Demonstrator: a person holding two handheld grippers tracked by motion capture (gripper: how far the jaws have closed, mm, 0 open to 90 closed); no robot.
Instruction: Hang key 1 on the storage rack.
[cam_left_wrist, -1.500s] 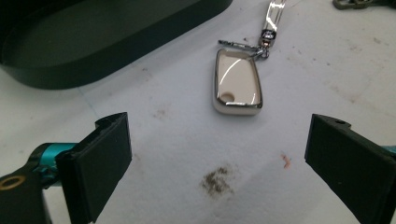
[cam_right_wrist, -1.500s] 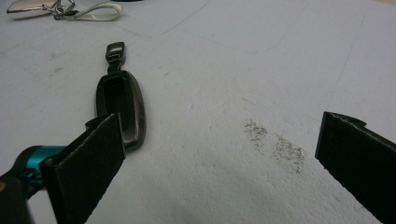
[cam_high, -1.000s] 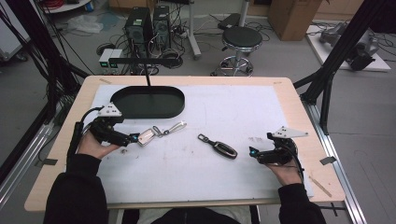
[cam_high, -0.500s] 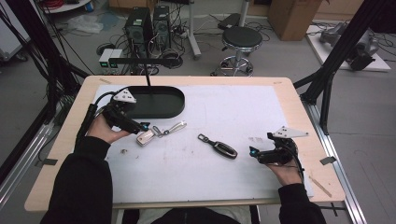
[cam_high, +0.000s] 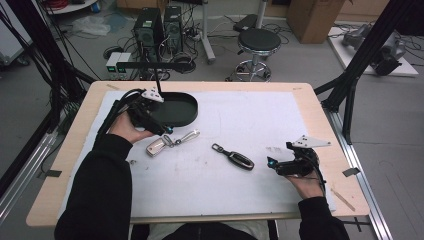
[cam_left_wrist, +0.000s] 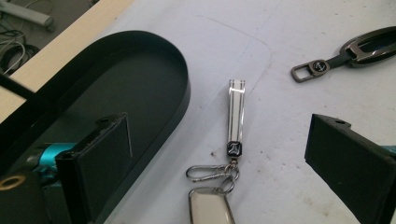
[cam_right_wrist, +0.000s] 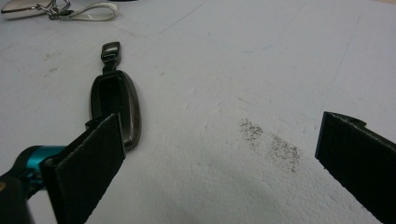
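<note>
A silver key fob (cam_high: 156, 147) with a clip and a pale strap (cam_high: 188, 135) lies on the white mat just in front of a black oval tray (cam_high: 186, 118). My left gripper (cam_high: 166, 131) hovers at the tray's near rim, open, its jaws pointing at the fob. In the left gripper view the strap (cam_left_wrist: 236, 112) and fob (cam_left_wrist: 211, 205) lie between the spread jaws, untouched. A dark key fob (cam_high: 239, 159) lies mid-mat. My right gripper (cam_high: 272, 164) rests open just right of it. In the right gripper view the dark fob (cam_right_wrist: 114, 100) sits by the left pad (cam_right_wrist: 95, 158).
The white mat (cam_high: 250, 120) covers most of the wooden table (cam_high: 320, 107). A black post (cam_high: 159, 85) rises behind the tray. A smudge of dark specks (cam_right_wrist: 271, 142) marks the mat between the right jaws. Black frame struts (cam_high: 350, 85) stand at the table's right.
My left hand swung from the left of the silver fob toward the tray, so the gripper now points down at the fob from its far side. Fobs and right gripper stayed put.
</note>
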